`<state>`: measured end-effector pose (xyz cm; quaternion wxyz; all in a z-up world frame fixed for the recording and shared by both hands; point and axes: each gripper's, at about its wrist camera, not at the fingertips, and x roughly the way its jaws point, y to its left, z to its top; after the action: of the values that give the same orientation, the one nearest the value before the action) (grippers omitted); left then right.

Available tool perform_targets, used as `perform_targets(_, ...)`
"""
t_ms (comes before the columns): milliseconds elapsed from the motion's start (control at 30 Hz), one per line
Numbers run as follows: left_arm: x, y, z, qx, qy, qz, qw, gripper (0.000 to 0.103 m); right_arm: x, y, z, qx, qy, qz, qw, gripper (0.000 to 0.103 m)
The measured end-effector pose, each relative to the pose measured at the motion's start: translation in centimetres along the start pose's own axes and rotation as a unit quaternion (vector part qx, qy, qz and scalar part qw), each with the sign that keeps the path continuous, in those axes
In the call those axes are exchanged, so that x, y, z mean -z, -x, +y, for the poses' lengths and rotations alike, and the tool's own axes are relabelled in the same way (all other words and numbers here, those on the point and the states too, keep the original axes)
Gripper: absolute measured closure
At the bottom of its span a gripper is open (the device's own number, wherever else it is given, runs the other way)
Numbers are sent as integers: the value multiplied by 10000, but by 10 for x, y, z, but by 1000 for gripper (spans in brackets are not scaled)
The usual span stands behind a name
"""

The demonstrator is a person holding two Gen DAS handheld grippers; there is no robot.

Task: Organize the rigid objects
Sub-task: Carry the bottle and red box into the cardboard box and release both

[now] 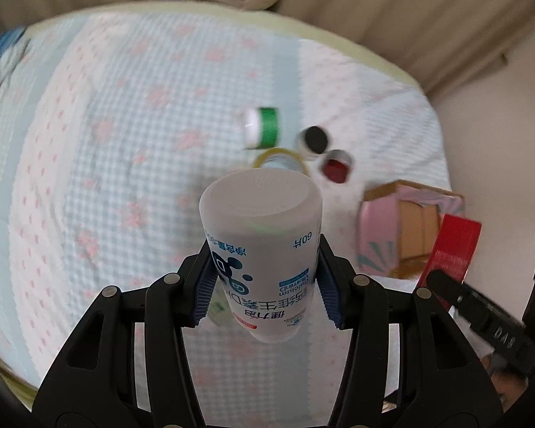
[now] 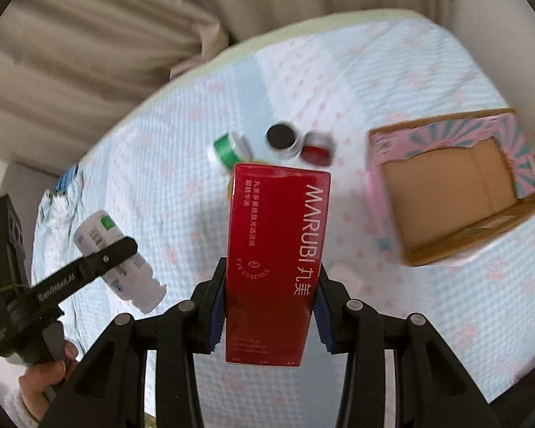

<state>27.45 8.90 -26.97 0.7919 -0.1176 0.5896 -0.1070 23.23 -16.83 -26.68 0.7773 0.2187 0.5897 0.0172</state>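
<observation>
Two pairs of tongs, both loaded, both up off the bed. Your left tongs (image 1: 265, 281) are clamped on a white vitamin bottle (image 1: 264, 242), blue pads pressing its sides, its flat end pointing away from you and the label reading upside down. Your right tongs (image 2: 267, 306) are closed on a tall red box (image 2: 278, 260) marked MARUBI, gripped around its lower half, standing straight up between the pads.

Below you lies the bed (image 1: 107, 160), covered in a pale blue and pink checked quilt. In the left wrist view, just past the bottle's end at 12 o'clock, a yellow ring (image 1: 278, 155) peeks out. A green-banded jar (image 1: 262, 126) lies on its side at 12 o'clock from that, blurred. At 1 o'clock sit a black-lidded jar (image 1: 314, 141) and a red-lidded jar (image 1: 337, 166), close together. Over at 3 o'clock the pink cardboard box (image 1: 403, 228) stands open, its brown inside showing, and the red box in your other tongs cuts across its right edge.

From the right wrist view, the pink box is at 2 o'clock, well apart from the jars, which cluster at 12 o'clock beyond the red box. Your left hand (image 2: 42, 374) shows at 8 o'clock, gripping the handle, with the white bottle hanging in those tongs above the quilt.
</observation>
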Motion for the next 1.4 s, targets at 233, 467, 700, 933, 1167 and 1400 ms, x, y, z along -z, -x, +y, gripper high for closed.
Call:
perform_targets(233, 4, 14, -84, 239, -297, -164, 9991, 56, -17, 68, -54, 98, 28, -436, 9990, 64)
perform_targets(467, 15, -6, -178, 405, -206, -215, 9987, 56, -40, 107, -142, 182, 186, -473, 9985, 64)
perform_targets(700, 14, -57, -261, 537, -43, -14, 9985, 56, -70, 112, -222, 354, 329, -232, 9986, 64)
perform_targets(933, 6, -130, -309, 318, -234, 510, 9979, 56, -99, 76, -273, 523, 546, 133, 9971, 64)
perform_targets(1167, 3, -209, -329, 13, -545, 1117, 9922, 56, -107, 19, -303, 583, 772, 524, 9939, 64)
perform_targets(1400, 8, -272, -339, -336, -970, 1568, 9823, 56, -110, -34, -320, 667, 908, 916, 9894, 64)
